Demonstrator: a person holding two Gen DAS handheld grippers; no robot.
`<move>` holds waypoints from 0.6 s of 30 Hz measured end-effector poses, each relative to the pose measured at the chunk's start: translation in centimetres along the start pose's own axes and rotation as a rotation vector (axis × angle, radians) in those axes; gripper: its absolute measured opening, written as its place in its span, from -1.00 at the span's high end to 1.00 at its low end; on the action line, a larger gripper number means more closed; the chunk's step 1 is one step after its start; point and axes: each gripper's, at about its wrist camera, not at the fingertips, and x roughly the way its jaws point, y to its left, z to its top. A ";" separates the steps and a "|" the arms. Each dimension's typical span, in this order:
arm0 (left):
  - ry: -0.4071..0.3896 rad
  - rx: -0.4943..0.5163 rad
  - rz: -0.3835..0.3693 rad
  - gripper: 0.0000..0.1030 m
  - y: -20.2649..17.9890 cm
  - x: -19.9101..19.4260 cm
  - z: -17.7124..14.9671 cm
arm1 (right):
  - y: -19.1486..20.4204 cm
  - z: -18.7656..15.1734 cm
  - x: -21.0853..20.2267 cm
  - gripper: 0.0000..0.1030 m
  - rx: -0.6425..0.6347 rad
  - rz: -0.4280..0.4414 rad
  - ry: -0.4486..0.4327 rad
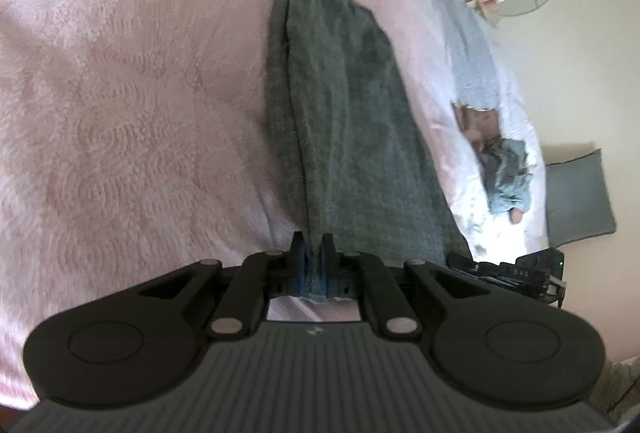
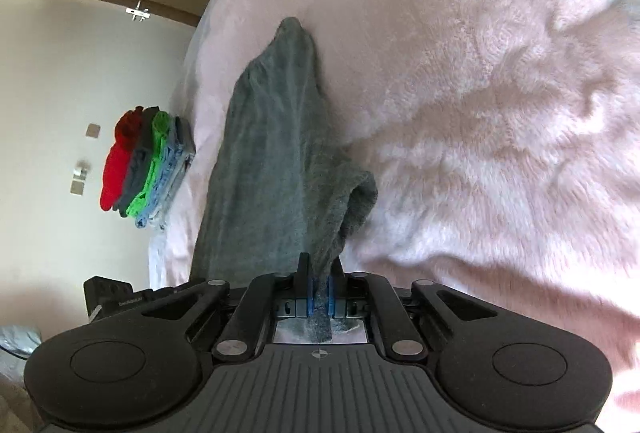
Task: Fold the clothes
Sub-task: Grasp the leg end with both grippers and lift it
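Left wrist view: left gripper point(image 1: 315, 247) pinching near edge of grey knit garment point(image 1: 344, 121), which lies lengthwise on pink bedspread point(image 1: 120, 93). Right gripper point(image 2: 320, 267) likewise clamped on cloth. Judged soft, light, limp; best held at near corners.

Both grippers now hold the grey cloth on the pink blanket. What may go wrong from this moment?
1. The left gripper and right gripper are each shut on only a thin edge of the grey garment, so an edge may slip out when lifted.
2. The cloth is bunched near the right gripper, so the fold may come out uneven.
3. The fluffy pink blanket may drag on the garment and wrinkle it.
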 end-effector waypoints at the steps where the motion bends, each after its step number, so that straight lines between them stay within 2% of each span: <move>1: 0.006 -0.003 -0.003 0.92 -0.1 -0.4 -0.5 | 0.2 -0.6 -0.4 0.91 0.010 -0.007 0.007; 3: 0.019 -0.020 -0.007 0.92 -0.2 -1.2 -2.1 | 0.4 -1.9 -1.1 0.91 0.044 -0.023 0.027; 7: 0.048 -0.133 -0.005 0.92 0.7 -2.8 -6.2 | 0.3 -4.8 -1.9 0.91 0.125 -0.056 0.086; 11: 0.066 -0.223 0.013 0.92 1.4 -3.7 -8.5 | 0.8 -5.3 -2.5 0.91 0.178 -0.065 0.115; 14: 0.056 -0.241 -0.004 0.92 1.1 -4.3 -7.7 | 2.4 -3.6 -3.4 0.90 0.177 -0.023 0.094; 18: 0.025 -0.251 -0.043 0.92 -0.5 -5.0 -4.9 | 4.7 0.0 -4.1 0.90 0.180 0.032 0.055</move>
